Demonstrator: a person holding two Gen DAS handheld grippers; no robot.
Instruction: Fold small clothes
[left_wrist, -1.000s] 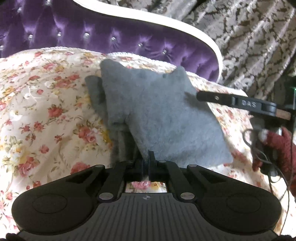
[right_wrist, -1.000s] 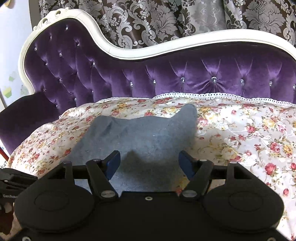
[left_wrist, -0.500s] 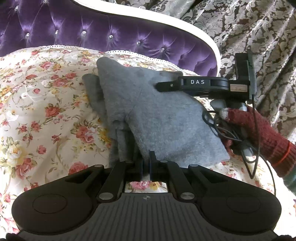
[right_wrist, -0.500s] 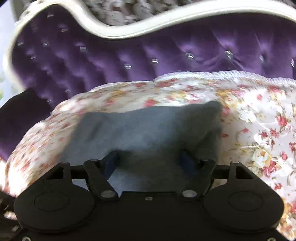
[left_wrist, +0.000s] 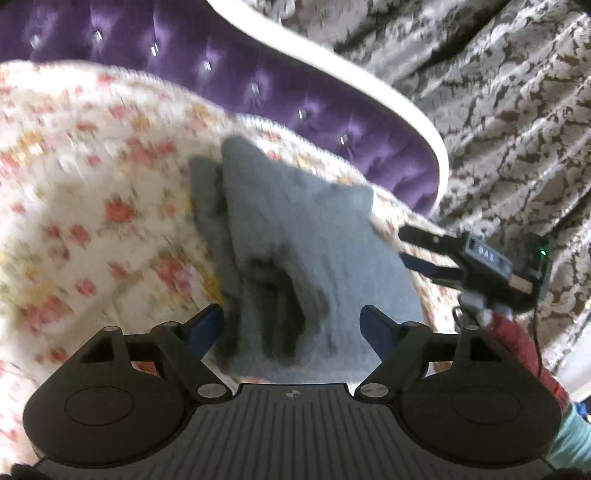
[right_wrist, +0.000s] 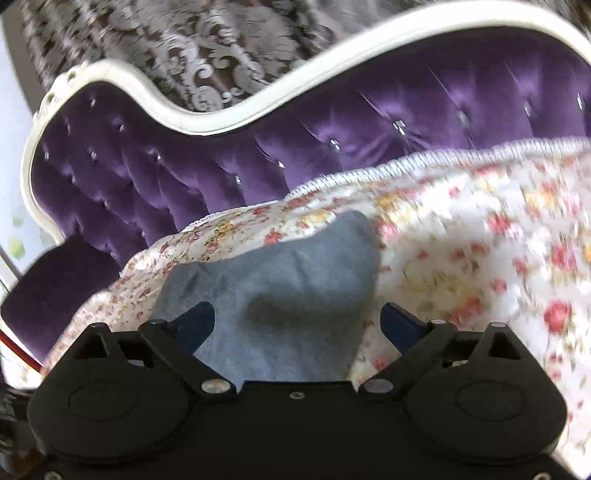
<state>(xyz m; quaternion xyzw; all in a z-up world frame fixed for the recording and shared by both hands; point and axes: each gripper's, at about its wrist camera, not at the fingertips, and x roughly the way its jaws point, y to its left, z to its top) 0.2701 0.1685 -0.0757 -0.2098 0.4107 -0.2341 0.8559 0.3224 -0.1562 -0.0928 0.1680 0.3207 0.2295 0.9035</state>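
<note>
On the floral cover (left_wrist: 92, 206), near its back edge, the folded grey cloth (left_wrist: 306, 243) lies between both grippers' (left_wrist: 291, 325) (right_wrist: 297, 321) just-opened jaws, unclamped.

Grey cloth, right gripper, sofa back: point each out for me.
Grey cloth (left_wrist: 317, 236), left wrist view, on its top folded layer.
Right gripper (left_wrist: 402, 243), left wrist view, between its two open fingertips.
Sofa back (right_wrist: 369, 122), right wrist view, on the purple tufted padding.

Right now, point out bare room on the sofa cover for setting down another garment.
Free: the floral sofa cover between the folded grey fleece garment and the purple tufted backrest. Crowded: the near edge, with both sets of fingers around the garment.
</note>
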